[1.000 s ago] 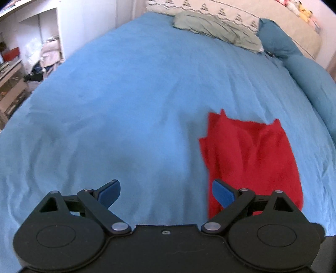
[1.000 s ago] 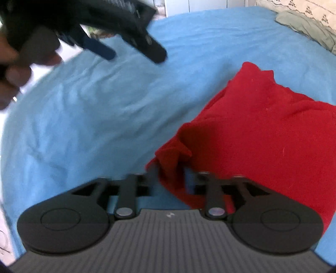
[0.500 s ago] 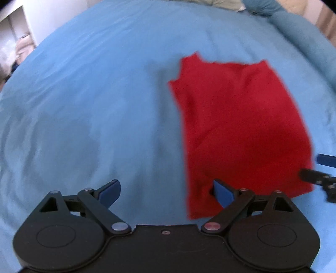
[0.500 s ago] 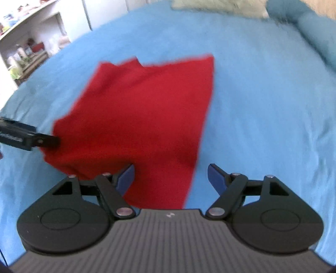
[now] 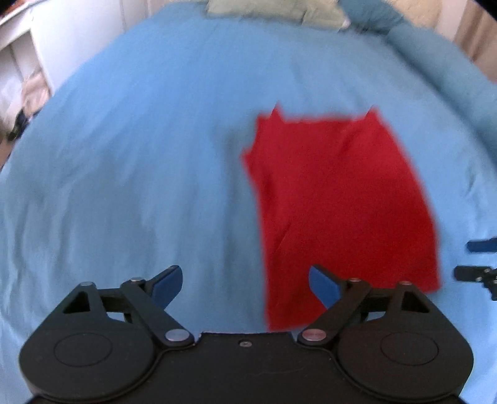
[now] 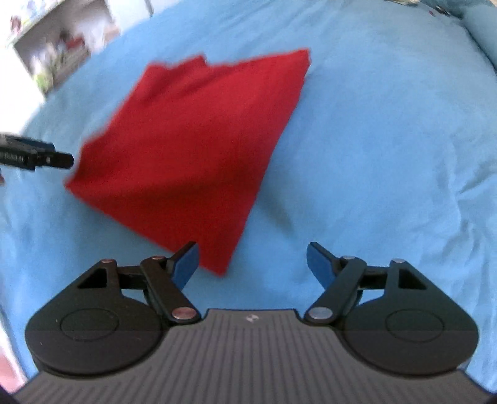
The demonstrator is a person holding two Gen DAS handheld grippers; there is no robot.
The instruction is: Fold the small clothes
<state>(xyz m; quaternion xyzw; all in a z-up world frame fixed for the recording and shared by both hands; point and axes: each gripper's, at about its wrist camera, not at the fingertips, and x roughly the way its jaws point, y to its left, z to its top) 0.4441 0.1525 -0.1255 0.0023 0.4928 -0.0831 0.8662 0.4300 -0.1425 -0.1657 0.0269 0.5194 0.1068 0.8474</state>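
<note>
The bed (image 5: 155, 155), covered by a blue sheet, fills both views and is taken as the landmark. At its far end a grey-green pillow (image 5: 273, 9) and a blue bolster (image 5: 435, 52) are seen. Beyond its left side, white shelves (image 6: 59, 52) holding small, blurred items are made out; their contents cannot be identified. No other container is shown.

On the middle of the bed a red garment (image 5: 338, 199) is laid flat, roughly rectangular, with two small points at its far edge; in the right wrist view it (image 6: 192, 149) appears as a slanted panel. It seems already folded at least once, though the layers cannot be counted because of blur.

The left gripper (image 5: 245, 282) is held just above the bed at the garment's near left corner, its jaws spread wide and nothing held; its tip is also seen beside the garment's left corner (image 6: 40, 158). The right gripper (image 6: 251, 261) is poised at the near right corner, likewise spread and empty.

The step in hand is judged to be a pause between folds. The next move would call for both near corners to be pinched through all layers and carried toward the far edge, evenly, so the cloth is not skewed.
</note>
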